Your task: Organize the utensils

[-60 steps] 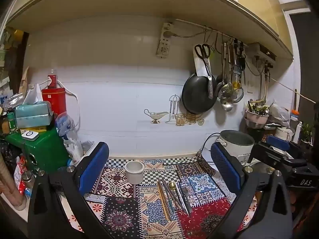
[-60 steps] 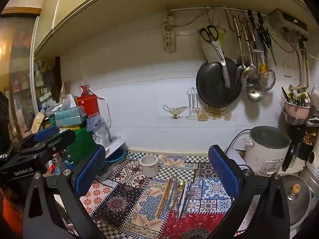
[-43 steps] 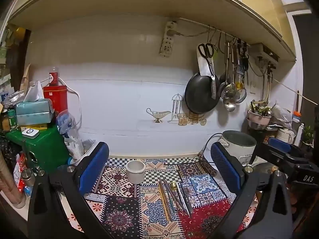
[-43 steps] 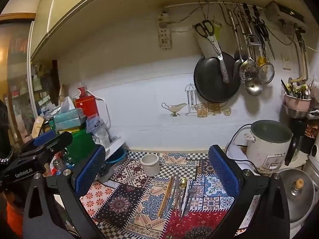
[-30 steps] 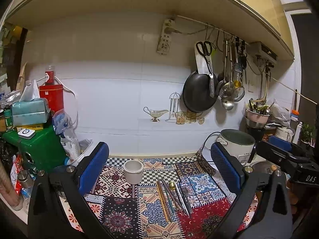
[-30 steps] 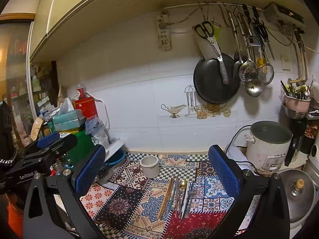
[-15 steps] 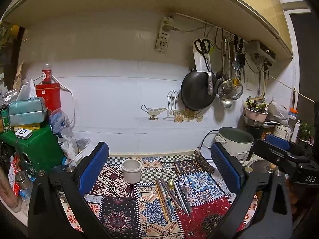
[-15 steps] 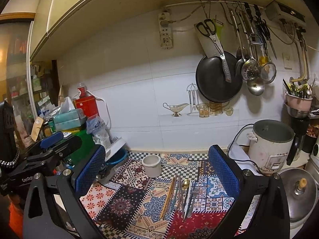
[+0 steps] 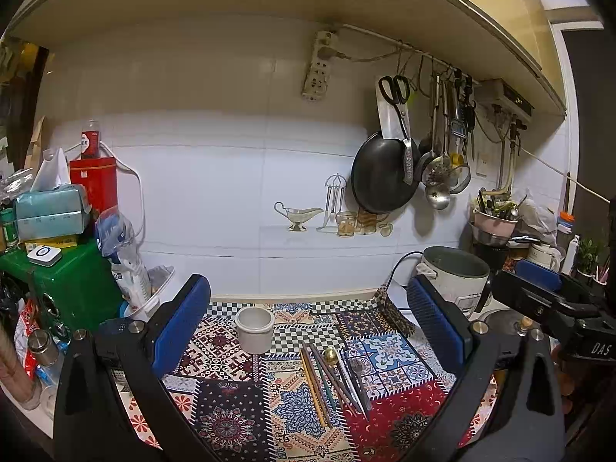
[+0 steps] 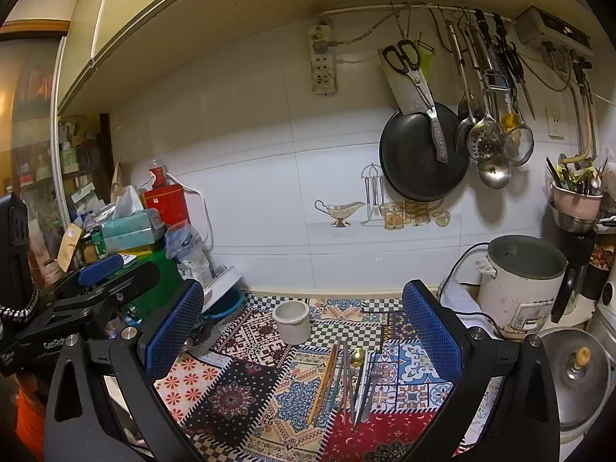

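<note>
Several overlapping utensils (image 9: 331, 379), count unclear

White lettering "DAS" on the right hand-held gripper (image 9: 554, 310) body; "GenRo" (rest cut off) on the left hand-held gripper (image 10: 98, 281) body; other labels unreadable.

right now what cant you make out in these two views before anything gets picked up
- Inside of the white cup: both views, its own rim hides whether it holds anything.
- Utensils on the patterned mat: they overlap and are too small to count or sort by type.
- Near edge of the mat: cut off by the frame and gripper bodies.
- Left gripper and right gripper: both open, empty.
</note>
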